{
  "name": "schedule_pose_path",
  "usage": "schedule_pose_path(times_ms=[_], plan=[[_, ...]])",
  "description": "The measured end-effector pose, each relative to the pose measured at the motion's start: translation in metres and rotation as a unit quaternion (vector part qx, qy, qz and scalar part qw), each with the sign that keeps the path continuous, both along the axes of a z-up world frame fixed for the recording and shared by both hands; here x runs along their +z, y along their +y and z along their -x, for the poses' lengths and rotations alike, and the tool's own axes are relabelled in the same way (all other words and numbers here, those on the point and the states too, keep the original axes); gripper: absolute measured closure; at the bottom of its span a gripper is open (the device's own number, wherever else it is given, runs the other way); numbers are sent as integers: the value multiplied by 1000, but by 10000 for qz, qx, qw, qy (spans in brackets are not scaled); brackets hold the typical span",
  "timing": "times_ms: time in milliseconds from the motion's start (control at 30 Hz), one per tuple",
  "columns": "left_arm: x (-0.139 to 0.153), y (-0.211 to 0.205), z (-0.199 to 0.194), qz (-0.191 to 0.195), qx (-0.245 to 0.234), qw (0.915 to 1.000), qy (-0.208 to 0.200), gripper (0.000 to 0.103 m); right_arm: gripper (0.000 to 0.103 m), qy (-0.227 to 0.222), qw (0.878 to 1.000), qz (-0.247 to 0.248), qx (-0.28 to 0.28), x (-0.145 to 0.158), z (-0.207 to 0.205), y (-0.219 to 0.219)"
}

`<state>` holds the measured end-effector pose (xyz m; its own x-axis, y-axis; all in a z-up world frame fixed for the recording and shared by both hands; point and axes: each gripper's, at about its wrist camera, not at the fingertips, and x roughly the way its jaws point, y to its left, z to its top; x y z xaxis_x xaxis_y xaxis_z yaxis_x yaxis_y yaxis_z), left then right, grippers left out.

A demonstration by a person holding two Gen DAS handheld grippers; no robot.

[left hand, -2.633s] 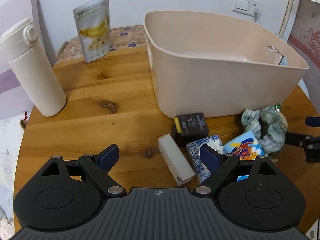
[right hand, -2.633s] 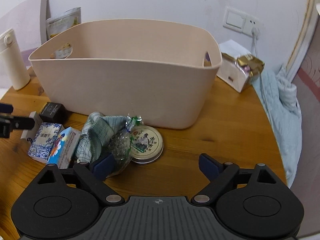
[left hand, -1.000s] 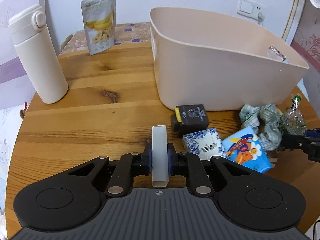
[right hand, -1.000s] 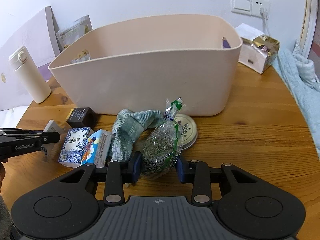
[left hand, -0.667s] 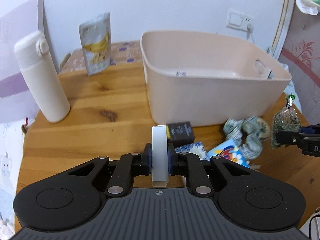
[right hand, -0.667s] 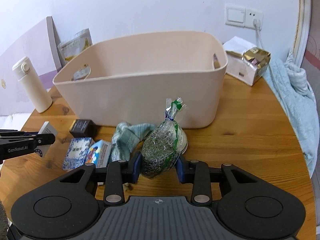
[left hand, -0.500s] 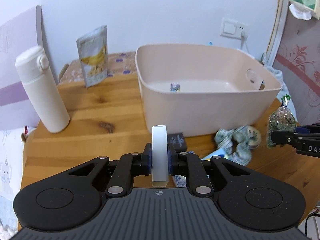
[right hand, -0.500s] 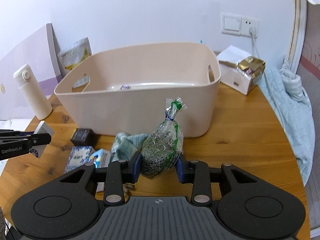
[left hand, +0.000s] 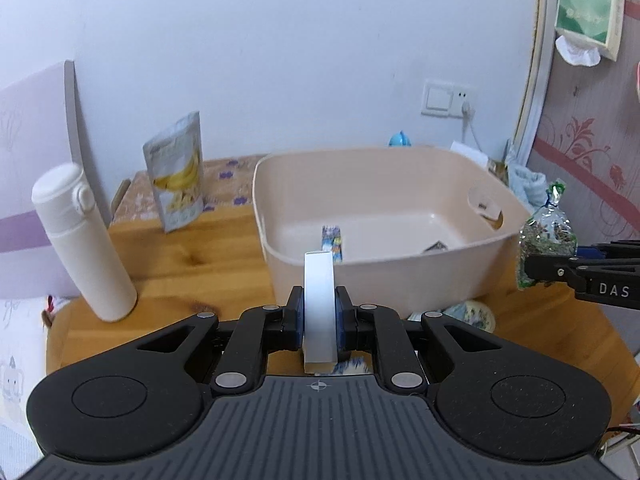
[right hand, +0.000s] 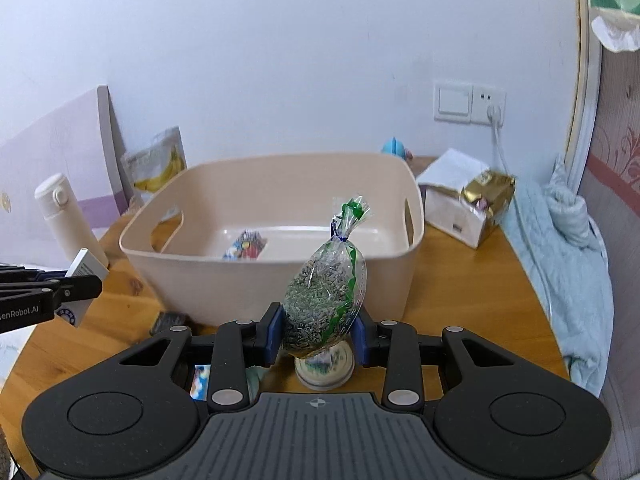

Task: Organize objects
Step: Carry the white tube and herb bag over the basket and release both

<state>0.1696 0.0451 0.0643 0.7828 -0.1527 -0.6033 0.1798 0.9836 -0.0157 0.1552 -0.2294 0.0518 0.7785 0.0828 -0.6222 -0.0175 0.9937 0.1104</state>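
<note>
Bin (right hand: pixel 280 276) ahead: left tool (left hand: pixel 319 322) clamps white box (left hand: pixel 319 300), right tool (right hand: pixel 318 340) clamps herb bag (right hand: pixel 324 296); clear rim before releasing.

Light: soft, even indoor light, moderately bright, with a cool bluish cast on the white wall (left hand: pixel 280 60).
Shadows: faint and diffuse beneath the beige bin (right hand: pixel 280 280) on the wooden table (right hand: pixel 472 280).
Glare: small highlights on the clear bag of dried herbs (right hand: pixel 324 292).
Distortion: strong fisheye bending, with the door frame (left hand: pixel 534 60) curving and the corners falling black.
Focus: the distance reads sharp; items low behind the left gripper (left hand: pixel 319 320) smear.
</note>
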Motion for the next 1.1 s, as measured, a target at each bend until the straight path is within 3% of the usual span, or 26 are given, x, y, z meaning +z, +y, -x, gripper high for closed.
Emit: schedule_pose_path(times_ms=[300, 633, 767, 1100], plan=[[14, -12, -24, -79, -23, 9997, -248, 88, 70, -328, 9994, 23, 49, 20, -14, -1], [17, -32, -68, -235, -196, 9993, -221, 88, 70, -578, 9983, 37, -59, 39, -32, -12], [18, -37, -86, -197, -185, 9995, -192, 88, 70, -563, 9984, -5, -107, 41, -44, -19], [-8, -55, -137, -629, 33, 9980, 32, 88, 70, -331, 9994, 68, -81, 31, -84, -22]])
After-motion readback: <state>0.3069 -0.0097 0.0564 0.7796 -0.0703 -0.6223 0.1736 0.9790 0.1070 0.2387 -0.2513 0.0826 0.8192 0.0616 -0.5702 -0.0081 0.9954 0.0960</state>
